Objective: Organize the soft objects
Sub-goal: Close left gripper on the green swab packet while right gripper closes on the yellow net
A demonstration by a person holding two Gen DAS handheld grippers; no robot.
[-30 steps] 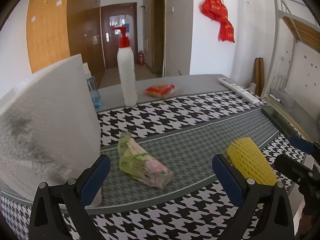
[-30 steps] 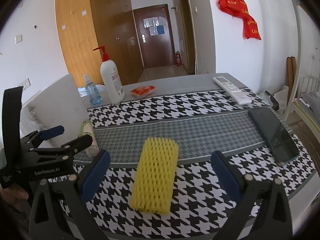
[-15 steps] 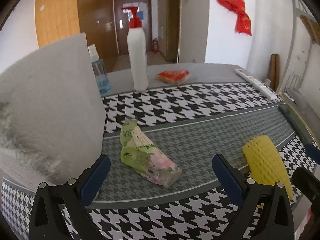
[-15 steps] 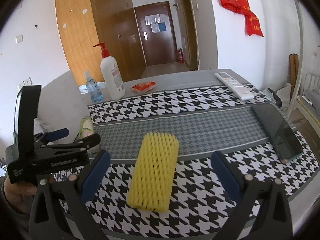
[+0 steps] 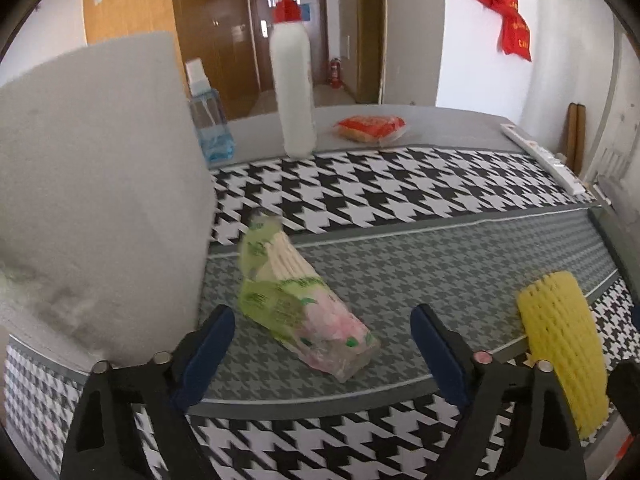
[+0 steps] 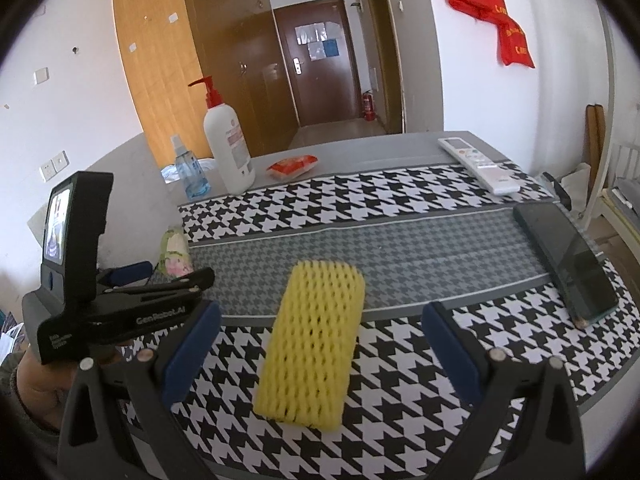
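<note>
A green and pink tissue packet (image 5: 304, 304) lies on the grey band of the houndstooth cloth. My left gripper (image 5: 320, 332) hangs just over its near end, and the jaws are closing. The packet sits between the blue pads (image 5: 212, 340), which do not touch it. The right wrist view shows this gripper (image 6: 170, 276) at the left with the packet (image 6: 174, 254) beyond it. A yellow foam net sleeve (image 6: 316, 340) lies lengthwise on the cloth. My right gripper (image 6: 318, 320) stands open around it without contact. The sleeve (image 5: 560, 344) also shows at the right of the left wrist view.
A big white foam block (image 5: 100, 200) stands close on the left. Behind are a pump bottle (image 5: 292, 92), a blue spray bottle (image 5: 208, 120) and a red packet (image 5: 370, 126). A remote (image 6: 480, 164) and a dark phone (image 6: 568, 256) lie on the right.
My left gripper has come down and closer to the tissue packet, and its jaws have narrowed. The right gripper and the yellow sleeve have stayed put.
</note>
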